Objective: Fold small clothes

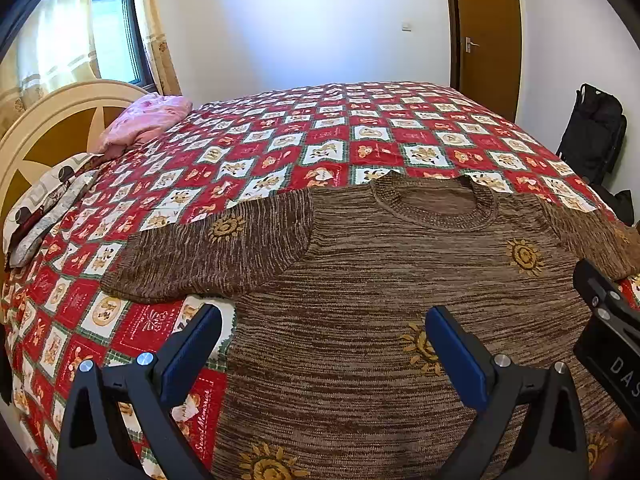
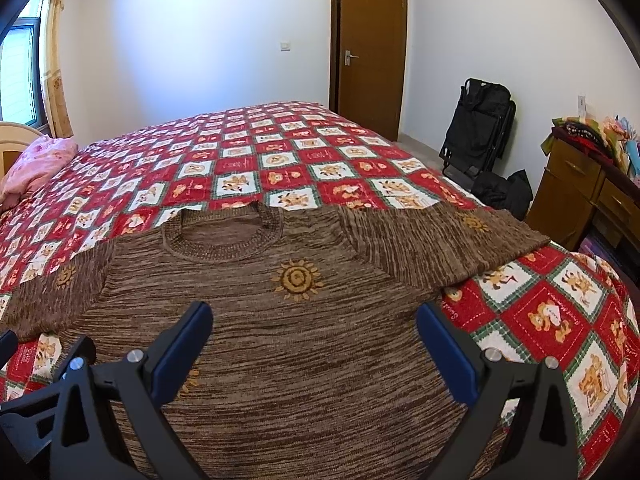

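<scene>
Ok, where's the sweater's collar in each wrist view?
Left wrist: collar sits right of centre, above the open left gripper.
Right wrist: collar sits left of centre, above the open right gripper.
Shared landmark: the brown door behind the bed.

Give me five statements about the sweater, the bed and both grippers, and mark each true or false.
1. The sweater lies spread flat on the quilt, both sleeves out to the sides. True.
2. The left gripper is shut on a sleeve. False: its fingers stand wide apart and hold nothing.
3. The right gripper is open above the sweater's body. True.
4. The sweater is plain blue. False: it is brown knit with yellow sun motifs.
5. The door stands open. False: it is closed.
</scene>
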The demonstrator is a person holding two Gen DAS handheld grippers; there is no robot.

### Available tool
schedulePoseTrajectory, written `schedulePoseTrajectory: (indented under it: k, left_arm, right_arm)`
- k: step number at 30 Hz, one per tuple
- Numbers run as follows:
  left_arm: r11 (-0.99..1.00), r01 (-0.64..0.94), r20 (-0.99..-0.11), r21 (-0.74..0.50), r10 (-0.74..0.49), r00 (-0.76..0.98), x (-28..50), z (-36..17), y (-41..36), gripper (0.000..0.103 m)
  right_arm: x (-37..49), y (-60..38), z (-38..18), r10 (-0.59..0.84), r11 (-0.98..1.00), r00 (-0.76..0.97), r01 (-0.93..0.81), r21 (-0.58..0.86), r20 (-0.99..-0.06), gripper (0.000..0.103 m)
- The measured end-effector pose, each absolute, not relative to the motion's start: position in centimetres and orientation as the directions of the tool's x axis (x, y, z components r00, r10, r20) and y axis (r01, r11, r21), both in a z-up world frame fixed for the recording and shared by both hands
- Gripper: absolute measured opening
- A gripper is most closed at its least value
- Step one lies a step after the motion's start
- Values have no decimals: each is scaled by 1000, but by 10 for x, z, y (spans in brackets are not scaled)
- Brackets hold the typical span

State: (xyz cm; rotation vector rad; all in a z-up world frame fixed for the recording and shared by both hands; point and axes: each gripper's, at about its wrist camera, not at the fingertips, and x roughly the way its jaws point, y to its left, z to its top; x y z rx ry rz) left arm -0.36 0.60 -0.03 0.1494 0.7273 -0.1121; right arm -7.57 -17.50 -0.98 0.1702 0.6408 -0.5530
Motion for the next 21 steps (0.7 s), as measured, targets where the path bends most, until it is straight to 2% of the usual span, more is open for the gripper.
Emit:
schedulePoseTrajectory:
  k: [21]
  left_arm:
    - [984, 159, -677, 76, -66, 733, -4, -1, 6, 102]
  right_arm:
    - [-77, -176, -9, -438, 841, 657, 541, -21, -614, 103]
